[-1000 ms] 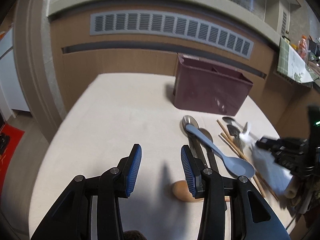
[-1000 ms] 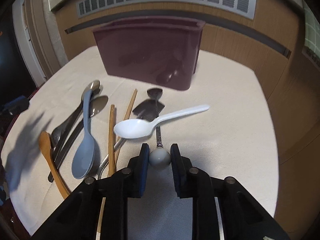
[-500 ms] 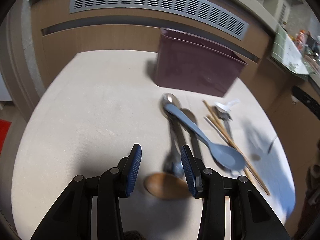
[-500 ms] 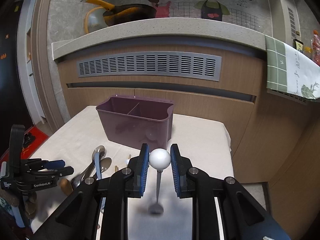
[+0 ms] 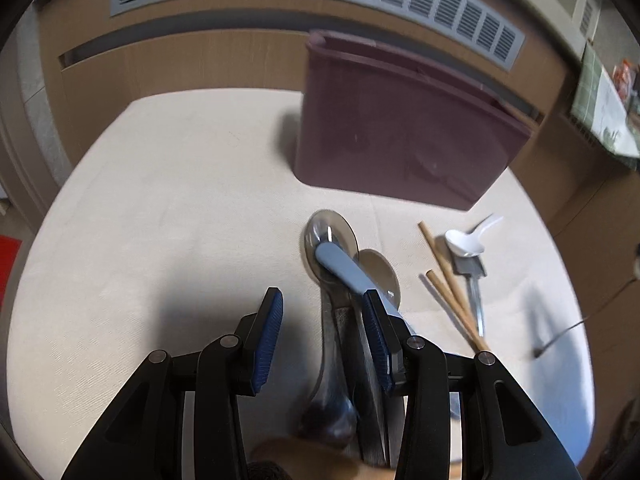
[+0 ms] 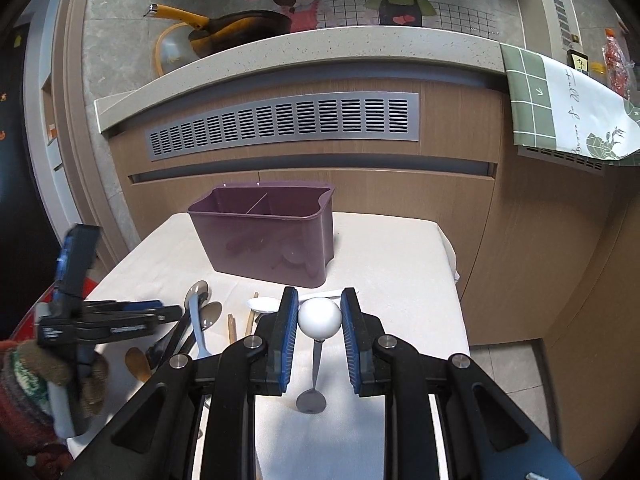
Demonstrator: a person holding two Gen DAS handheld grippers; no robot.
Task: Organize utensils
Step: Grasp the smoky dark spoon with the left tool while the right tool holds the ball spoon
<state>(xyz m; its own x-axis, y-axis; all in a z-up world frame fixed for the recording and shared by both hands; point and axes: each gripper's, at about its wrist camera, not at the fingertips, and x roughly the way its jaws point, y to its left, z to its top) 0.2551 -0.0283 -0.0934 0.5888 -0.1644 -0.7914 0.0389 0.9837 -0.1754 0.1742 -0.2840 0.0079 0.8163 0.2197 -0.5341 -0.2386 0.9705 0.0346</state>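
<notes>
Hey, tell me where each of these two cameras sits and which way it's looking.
Left wrist: on the left gripper, tilted down at spoons on the table; only its open fingers show.
Right wrist: on the right gripper, facing the counter, clamping a ball-ended spoon; a gloved hand shows left.
Shared: purple caddy, spoons, chopsticks.

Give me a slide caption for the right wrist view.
Right gripper holds a small spoon by its white ball end, bowl hanging down, in front of the purple caddy.

Open left gripper [image 5: 323,322] over spoons [image 5: 334,280]
</notes>
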